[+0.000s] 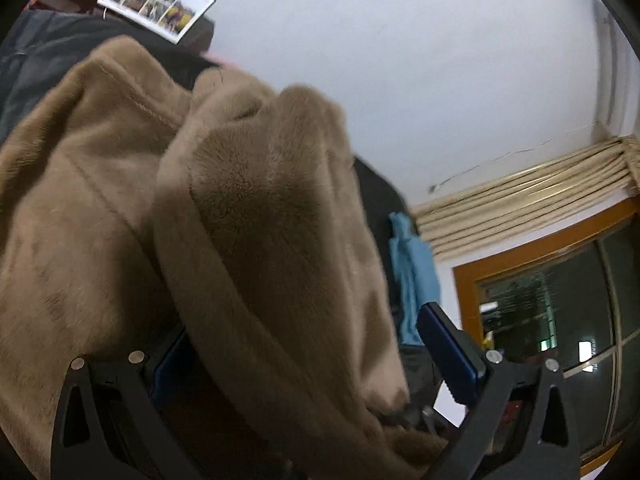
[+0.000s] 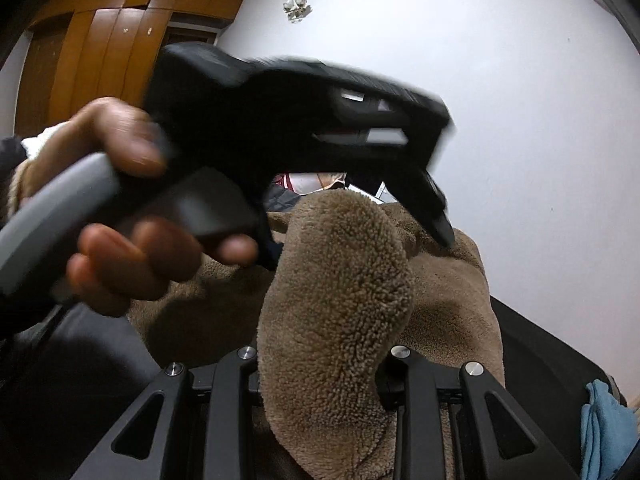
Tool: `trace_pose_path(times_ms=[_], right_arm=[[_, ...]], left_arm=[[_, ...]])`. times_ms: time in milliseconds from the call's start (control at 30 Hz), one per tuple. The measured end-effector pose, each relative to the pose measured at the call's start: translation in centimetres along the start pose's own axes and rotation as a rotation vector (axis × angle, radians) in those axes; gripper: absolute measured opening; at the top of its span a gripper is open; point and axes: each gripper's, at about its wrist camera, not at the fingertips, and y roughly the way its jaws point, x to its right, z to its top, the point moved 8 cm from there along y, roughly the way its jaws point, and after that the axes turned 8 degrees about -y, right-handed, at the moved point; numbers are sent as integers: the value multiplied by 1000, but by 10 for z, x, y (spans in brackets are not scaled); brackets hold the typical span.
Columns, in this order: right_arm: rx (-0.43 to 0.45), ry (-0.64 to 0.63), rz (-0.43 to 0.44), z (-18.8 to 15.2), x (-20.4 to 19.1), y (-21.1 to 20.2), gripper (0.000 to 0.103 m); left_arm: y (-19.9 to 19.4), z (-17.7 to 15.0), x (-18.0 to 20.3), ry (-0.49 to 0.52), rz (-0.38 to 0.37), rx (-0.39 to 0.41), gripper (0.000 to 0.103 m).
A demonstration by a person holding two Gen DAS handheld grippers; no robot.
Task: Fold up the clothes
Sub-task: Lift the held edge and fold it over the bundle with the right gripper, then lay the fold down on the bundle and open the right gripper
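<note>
Between the right gripper [image 2: 320, 376] jaws bulges a nubby brown fleece garment [image 2: 340, 280].

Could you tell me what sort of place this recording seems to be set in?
Probably a bedroom at home: a wooden wardrobe against a white wall, a curtained window with an orange frame, and a brown fleece garment being folded.

The brown fleece garment [image 1: 248, 216] fills the room ahead of the left gripper [image 1: 320, 356], bunched between its wide-set jaws. To its right only white wall [image 1: 400, 60] shows. In the right wrist view, the left hand [image 2: 120, 208] and its gripper body block the way above the fleece fold.
</note>
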Motion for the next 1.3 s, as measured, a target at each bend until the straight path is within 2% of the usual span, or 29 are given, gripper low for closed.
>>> trace_pose_path(times_ms=[33,67,100,200,300,467,567,700,800,933,1000,1067,1167,1300], right_arm=[[2,-5,-3,-1,0,0,30],[3,-10,-6,-1,0,0,30],[5,-15,-10,-2,1,-1,30],[14,-38,-51,-1,3,-1,30],[34,-44,-72,7,6,-3,30],[85,-66,-88,36,-2,-6,30],[100,-94,-68,49,-19,1,30],[89,-151,-29,57,-51,18,30],[55,-204,5,53,-77,34,30],[-8,-268,38,36,-101,56,31],[-18,-299,45,33,-108,61,37],[-19,-305,68,32,-111,62,51],[-27,-305,98,32,-110,61,54],[-8,-227,214,31,-94,38,63]], left_arm=[[2,2,0,0,12,-4,94],[4,4,0,3,25,-8,79],[6,7,0,3,40,-13,57],[2,17,8,29,70,-7,37],[-15,19,20,111,90,29,32],[-52,32,32,208,108,107,31],[-77,33,20,219,122,150,31],[-106,32,-21,182,125,187,32],[-110,32,-59,135,126,192,32],[-101,29,-98,69,82,207,45],[-97,27,-114,39,52,218,51],[-98,26,-117,40,30,228,53],[-99,25,-116,54,48,230,59],[-103,24,-115,40,73,234,68]])
